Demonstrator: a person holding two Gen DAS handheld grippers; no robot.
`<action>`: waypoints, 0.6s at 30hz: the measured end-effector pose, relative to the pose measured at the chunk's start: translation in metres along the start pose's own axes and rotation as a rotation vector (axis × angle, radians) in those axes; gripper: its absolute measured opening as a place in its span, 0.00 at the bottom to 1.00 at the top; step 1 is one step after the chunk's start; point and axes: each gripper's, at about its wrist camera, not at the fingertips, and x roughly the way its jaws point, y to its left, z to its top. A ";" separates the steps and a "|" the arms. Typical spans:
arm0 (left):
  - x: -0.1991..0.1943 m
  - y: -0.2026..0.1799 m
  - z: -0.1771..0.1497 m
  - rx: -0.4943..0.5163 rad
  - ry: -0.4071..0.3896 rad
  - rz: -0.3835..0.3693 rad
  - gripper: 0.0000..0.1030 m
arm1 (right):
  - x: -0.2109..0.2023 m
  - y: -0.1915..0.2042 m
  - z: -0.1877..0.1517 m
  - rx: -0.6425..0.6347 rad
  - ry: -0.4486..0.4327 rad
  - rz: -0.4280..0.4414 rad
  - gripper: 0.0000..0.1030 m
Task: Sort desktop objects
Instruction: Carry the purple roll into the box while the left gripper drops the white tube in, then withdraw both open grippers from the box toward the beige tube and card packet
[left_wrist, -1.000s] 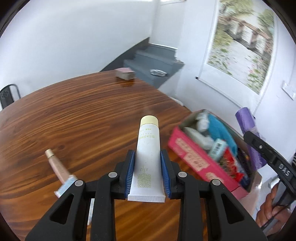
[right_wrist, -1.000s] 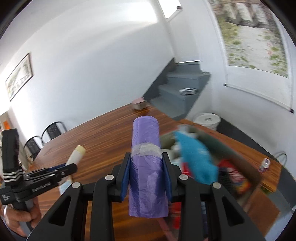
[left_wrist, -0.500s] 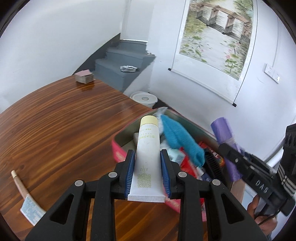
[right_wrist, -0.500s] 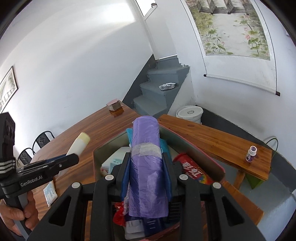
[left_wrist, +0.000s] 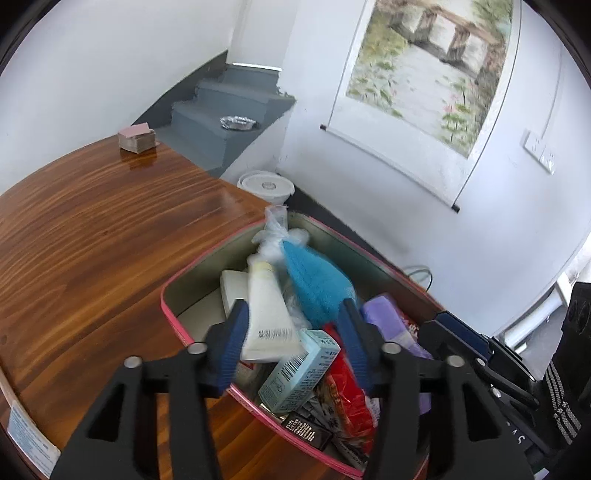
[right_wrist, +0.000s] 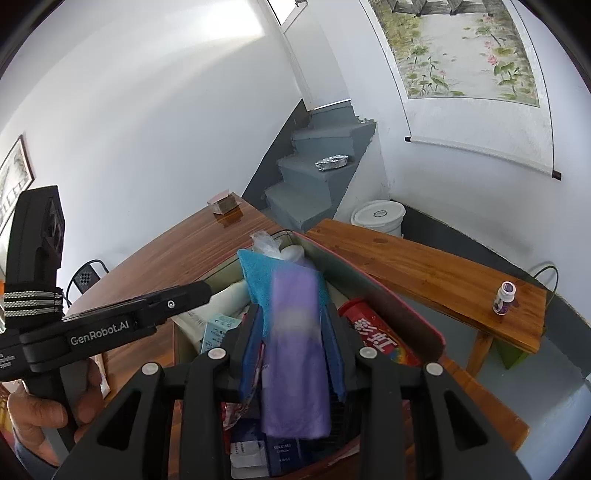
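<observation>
Both grippers hover over an open pink-rimmed box (left_wrist: 173, 317) packed with several items at the wooden table's (left_wrist: 92, 240) edge. My left gripper (left_wrist: 293, 314) has its jaws opening; the white cream tube (left_wrist: 267, 314) lies loose in the box, leaning by the left pad and clear of the right one, next to a blue cloth (left_wrist: 314, 284). My right gripper (right_wrist: 291, 314) has its jaws opening around the purple bag roll (right_wrist: 295, 350), which is blurred and slipping down toward the box (right_wrist: 406, 310). The roll (left_wrist: 384, 314) also shows in the left wrist view.
A small pink-topped block (left_wrist: 136, 136) sits at the table's far end. A paper packet (left_wrist: 33, 439) lies at the near left edge. A white bucket (left_wrist: 266, 184) stands on the floor; a wooden bench (right_wrist: 424, 266) carries a small bottle (right_wrist: 504, 297). A hand (right_wrist: 37, 413) grips the left tool.
The left gripper swung over the box and let go of the tube, which now lies inside. The right gripper came down over the box and the purple roll is sliding out of its pads.
</observation>
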 end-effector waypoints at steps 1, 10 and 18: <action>-0.003 0.003 -0.001 -0.009 -0.008 0.006 0.54 | -0.001 0.001 0.000 -0.001 -0.008 -0.002 0.38; -0.028 0.035 -0.012 -0.070 -0.027 0.103 0.54 | 0.000 0.019 -0.002 -0.015 -0.014 0.041 0.39; -0.058 0.088 -0.033 -0.137 -0.037 0.234 0.54 | 0.005 0.066 -0.013 -0.083 0.000 0.134 0.65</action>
